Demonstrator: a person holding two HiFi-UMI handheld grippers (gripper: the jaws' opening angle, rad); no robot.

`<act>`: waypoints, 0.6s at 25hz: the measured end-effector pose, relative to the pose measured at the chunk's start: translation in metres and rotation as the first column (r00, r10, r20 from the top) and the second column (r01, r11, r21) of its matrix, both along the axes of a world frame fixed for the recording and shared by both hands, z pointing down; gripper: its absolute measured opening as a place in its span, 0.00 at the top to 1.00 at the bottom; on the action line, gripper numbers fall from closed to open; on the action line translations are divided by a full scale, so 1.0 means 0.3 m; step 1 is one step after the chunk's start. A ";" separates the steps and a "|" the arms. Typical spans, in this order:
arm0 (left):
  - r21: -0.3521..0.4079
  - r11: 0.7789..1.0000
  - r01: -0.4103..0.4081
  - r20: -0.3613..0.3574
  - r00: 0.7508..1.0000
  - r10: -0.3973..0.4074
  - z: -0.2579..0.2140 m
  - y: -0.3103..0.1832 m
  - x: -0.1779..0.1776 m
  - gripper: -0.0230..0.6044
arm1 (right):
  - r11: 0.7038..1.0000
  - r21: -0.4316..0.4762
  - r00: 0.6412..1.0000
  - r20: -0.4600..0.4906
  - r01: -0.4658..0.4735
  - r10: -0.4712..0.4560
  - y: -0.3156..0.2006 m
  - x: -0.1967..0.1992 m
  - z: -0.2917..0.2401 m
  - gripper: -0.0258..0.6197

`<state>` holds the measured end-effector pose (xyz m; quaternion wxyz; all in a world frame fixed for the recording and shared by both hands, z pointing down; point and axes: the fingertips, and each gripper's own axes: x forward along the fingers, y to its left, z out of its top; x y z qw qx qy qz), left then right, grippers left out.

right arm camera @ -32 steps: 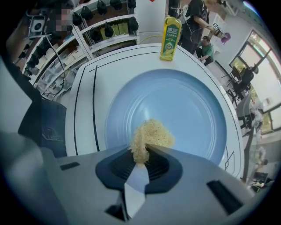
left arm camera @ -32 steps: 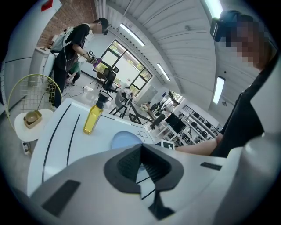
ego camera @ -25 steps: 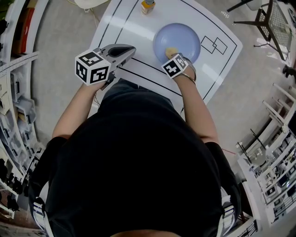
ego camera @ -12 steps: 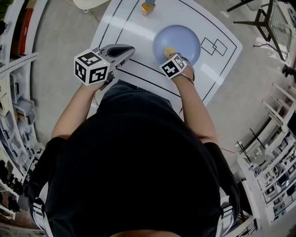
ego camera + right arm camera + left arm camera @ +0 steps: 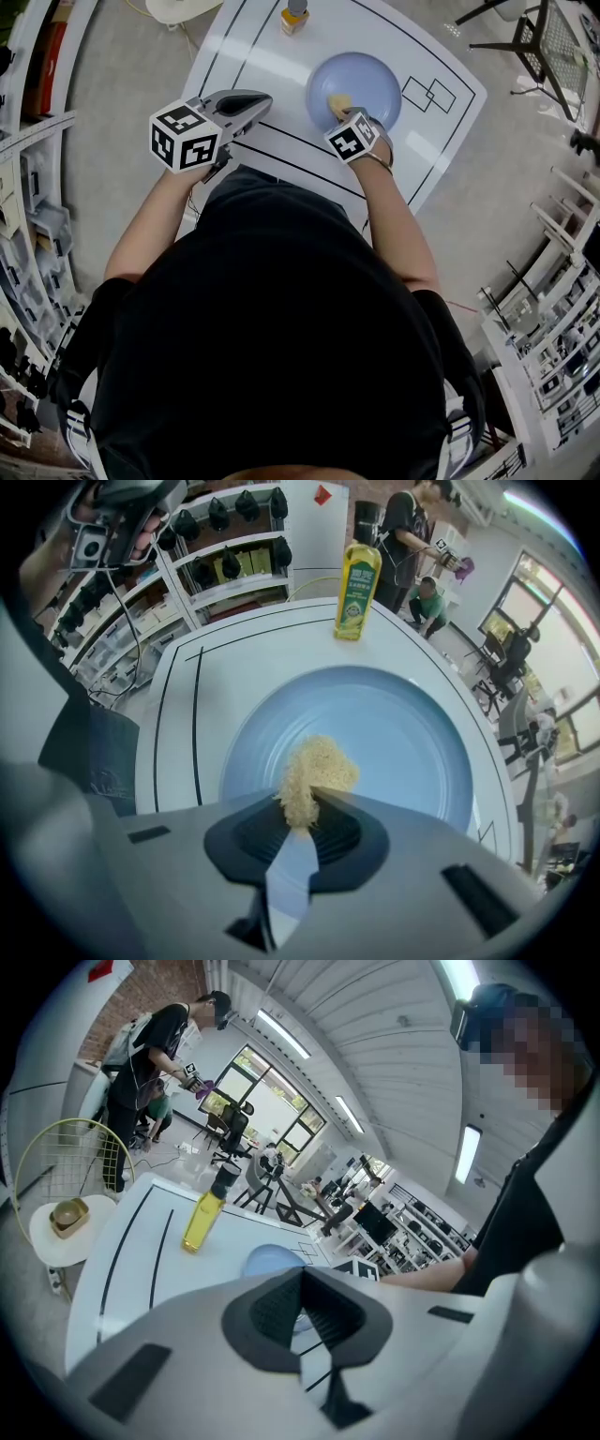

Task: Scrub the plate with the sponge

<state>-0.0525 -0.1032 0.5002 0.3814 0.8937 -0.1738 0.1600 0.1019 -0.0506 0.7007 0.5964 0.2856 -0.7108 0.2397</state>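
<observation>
A light blue plate (image 5: 370, 80) lies on the white table (image 5: 262, 56), just beyond my right hand. My right gripper (image 5: 339, 109) is shut on a yellow sponge (image 5: 337, 100), which presses on the near left part of the plate. In the right gripper view the sponge (image 5: 317, 769) sticks out from the jaws (image 5: 305, 813) onto the plate (image 5: 412, 733). My left gripper (image 5: 251, 101) is shut with nothing in it and hangs over the table left of the plate. From the left gripper view (image 5: 305, 1299) only a sliver of the plate (image 5: 267, 1260) shows.
A yellow oil bottle (image 5: 294, 13) stands at the table's far edge, also seen as a bottle (image 5: 357, 591) beyond the plate. Black lines mark the table top. A round side table with a small bowl (image 5: 68, 1216) stands off to the left. Shelves (image 5: 37, 216) flank the left, chairs (image 5: 548, 42) the far right.
My right gripper has slid the sponge slightly left across the plate. The left gripper has stayed in place.
</observation>
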 end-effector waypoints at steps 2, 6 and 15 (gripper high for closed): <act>0.006 1.000 -0.002 -0.001 1.000 0.002 -0.011 0.003 0.008 0.95 | 1.000 0.028 1.000 0.025 -0.014 0.013 -0.011 0.003 -0.024 0.89; 0.019 1.000 -0.010 -0.003 1.000 0.010 -0.028 0.017 0.036 0.95 | 0.995 0.083 0.996 0.083 -0.049 0.042 -0.026 0.015 -0.075 0.89; 0.053 0.998 -0.017 -0.005 1.000 0.017 -0.076 0.064 0.101 0.95 | 0.969 0.221 0.983 0.168 -0.111 0.075 -0.040 0.076 -0.197 0.89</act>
